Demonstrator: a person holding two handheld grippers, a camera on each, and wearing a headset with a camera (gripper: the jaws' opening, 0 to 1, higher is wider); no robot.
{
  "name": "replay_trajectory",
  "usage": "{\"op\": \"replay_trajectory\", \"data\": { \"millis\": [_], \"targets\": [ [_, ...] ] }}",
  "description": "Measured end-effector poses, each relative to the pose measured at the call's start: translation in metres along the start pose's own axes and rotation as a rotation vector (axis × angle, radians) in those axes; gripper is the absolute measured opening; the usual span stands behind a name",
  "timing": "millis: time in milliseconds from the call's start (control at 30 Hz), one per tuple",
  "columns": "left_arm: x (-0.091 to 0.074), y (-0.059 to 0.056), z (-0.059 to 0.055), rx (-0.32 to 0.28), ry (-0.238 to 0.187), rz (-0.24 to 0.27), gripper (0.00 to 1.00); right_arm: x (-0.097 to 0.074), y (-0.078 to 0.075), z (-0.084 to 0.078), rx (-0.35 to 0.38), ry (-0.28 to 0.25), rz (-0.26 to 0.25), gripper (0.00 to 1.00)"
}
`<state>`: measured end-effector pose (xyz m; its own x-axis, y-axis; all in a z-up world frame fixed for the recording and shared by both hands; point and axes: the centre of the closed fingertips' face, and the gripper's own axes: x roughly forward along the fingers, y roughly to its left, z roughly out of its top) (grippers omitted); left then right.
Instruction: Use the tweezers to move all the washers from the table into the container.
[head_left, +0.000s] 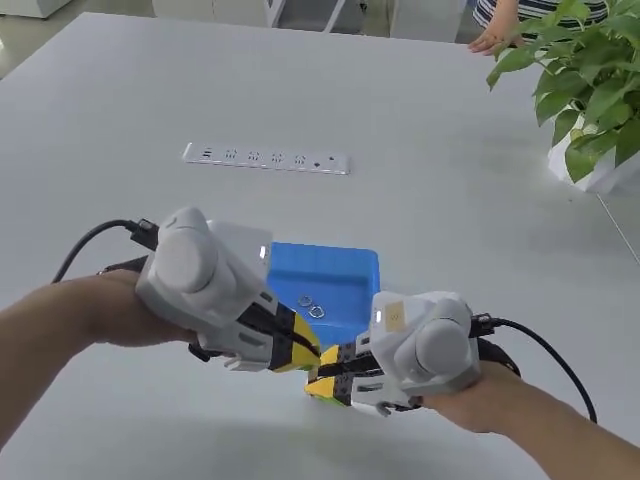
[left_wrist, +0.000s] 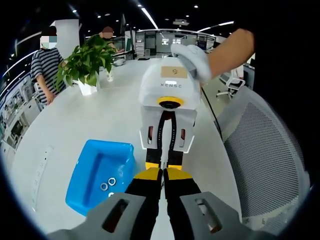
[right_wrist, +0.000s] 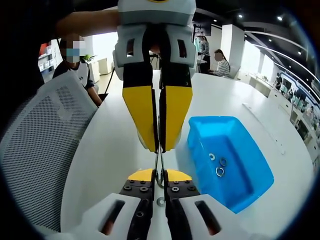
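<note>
One white table (head_left: 450, 200) w/ power strip (head_left: 265, 158), plant (head_left: 590, 80)

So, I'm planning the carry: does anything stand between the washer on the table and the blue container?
Nothing visible does. The washer lies on the bare table under the right tool, beside the blue container. Only the container's own wall rises between them, and its top is open.

Small lettering (left_wrist: 171, 85), roughly "KENSC", on the right tongs' (left_wrist: 163, 163) white housing.
</note>
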<state>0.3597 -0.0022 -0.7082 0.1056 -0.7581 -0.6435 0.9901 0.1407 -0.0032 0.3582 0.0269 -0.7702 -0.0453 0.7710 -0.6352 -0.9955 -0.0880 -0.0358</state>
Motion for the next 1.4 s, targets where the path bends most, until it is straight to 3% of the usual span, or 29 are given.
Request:
{"op": "replay_trajectory", "data": {
  "millis": [200, 533, 733, 967, 1100, 1400],
  "targets": [
    [-0.002, 0.000, -0.001, -0.014, 0.002, 0.003, 0.08, 0.000, -0.001, 0.001, 0.007, -0.011, -0.007, 0.06],
    [-0.015, -0.002, -0.003, -0.059, -0.029, 0.019, 0.24, -0.001, -0.001, 0.001, 0.014, -0.016, -0.012, 0.06],
    [-0.026, 0.009, -0.005, -0.130, -0.060, 0.096, 0.38, -0.001, -0.002, 0.001, 0.013, -0.014, -0.015, 0.06],
    [-0.039, 0.010, -0.006, -0.177, -0.092, 0.131, 0.52, -0.004, -0.002, 0.005, 0.015, -0.016, -0.017, 0.07],
    [-0.044, 0.009, -0.007, -0.207, -0.111, 0.152, 0.65, -0.009, -0.002, 0.009, 0.013, -0.016, -0.019, 0.07],
    [-0.051, 0.000, -0.011, -0.243, -0.137, 0.177, 0.76, -0.027, -0.003, 0.029, -0.003, -0.036, -0.029, 0.07]
  ]
}}
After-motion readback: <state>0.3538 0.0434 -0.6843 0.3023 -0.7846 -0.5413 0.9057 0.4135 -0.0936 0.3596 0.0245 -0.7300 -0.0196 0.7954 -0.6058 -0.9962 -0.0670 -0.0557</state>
